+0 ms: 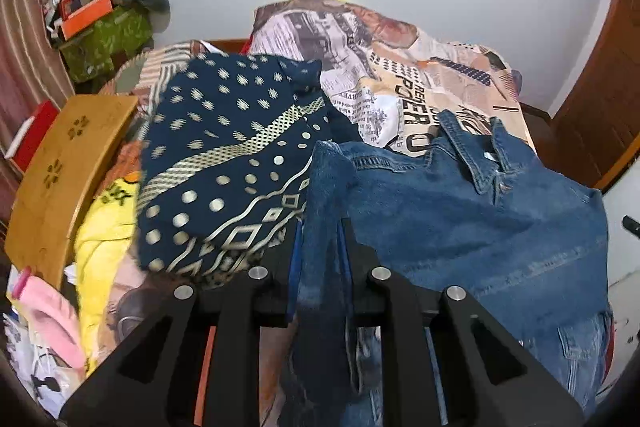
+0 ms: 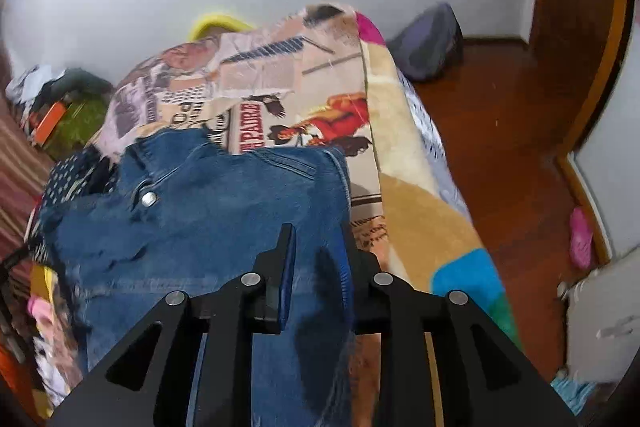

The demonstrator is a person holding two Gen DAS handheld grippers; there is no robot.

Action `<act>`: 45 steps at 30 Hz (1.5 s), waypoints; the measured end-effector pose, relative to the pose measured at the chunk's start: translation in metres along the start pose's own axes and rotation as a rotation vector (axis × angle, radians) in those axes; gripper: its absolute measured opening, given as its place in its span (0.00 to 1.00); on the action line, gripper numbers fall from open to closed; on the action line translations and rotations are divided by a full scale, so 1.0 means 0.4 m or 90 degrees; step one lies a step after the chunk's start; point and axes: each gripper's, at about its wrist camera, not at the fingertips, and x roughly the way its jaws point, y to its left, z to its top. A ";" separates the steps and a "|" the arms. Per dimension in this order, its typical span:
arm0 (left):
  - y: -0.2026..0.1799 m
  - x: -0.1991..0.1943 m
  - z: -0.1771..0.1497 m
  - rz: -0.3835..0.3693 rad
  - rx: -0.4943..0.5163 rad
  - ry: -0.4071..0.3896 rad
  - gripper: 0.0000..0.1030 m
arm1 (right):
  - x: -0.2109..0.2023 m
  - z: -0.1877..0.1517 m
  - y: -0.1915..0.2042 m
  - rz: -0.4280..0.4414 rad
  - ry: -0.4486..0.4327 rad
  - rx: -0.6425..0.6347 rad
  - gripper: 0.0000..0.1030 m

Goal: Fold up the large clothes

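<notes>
A blue denim jacket lies spread on the bed, collar toward the far side; the right wrist view shows its metal button and a shoulder. My left gripper is low over the jacket's left edge, where a raised fold of denim stands between its slightly parted jaws. At the jacket's right edge my right gripper also has its jaws a little apart, with denim lying loose in the gap. The motion blur hides whether any pad still touches cloth. A navy garment with cream dots lies just left of the jacket.
A newspaper-print blanket covers the bed. A wooden board, a yellow garment and a pink item crowd the left side. Right of the bed is wooden floor with a grey bag and a pink slipper.
</notes>
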 end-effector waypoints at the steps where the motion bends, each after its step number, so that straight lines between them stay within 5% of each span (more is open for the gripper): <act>1: -0.002 -0.021 -0.010 0.004 0.008 -0.005 0.16 | -0.024 -0.009 0.009 -0.002 -0.010 -0.015 0.23; 3: -0.004 -0.057 -0.029 0.012 0.024 -0.013 0.21 | -0.071 -0.029 0.028 -0.008 -0.032 -0.043 0.36; 6: -0.003 -0.105 -0.068 0.013 0.039 -0.023 0.50 | -0.129 -0.060 0.047 -0.008 -0.062 -0.074 0.49; 12: 0.023 -0.166 -0.164 0.000 0.040 -0.003 0.66 | -0.200 -0.152 0.066 0.007 -0.069 -0.112 0.65; 30: 0.110 -0.076 -0.535 -0.084 -0.068 0.219 0.68 | -0.161 -0.450 -0.008 0.036 0.076 0.049 0.65; 35: 0.096 -0.039 -0.625 -0.191 -0.134 0.294 0.68 | -0.152 -0.502 0.012 0.061 0.107 0.057 0.65; 41: 0.133 -0.011 -0.662 -0.258 -0.248 0.298 0.73 | -0.128 -0.519 0.024 0.087 0.117 0.058 0.68; 45: 0.119 -0.027 -0.660 -0.282 -0.235 0.288 0.73 | -0.119 -0.510 0.016 0.104 0.115 0.079 0.65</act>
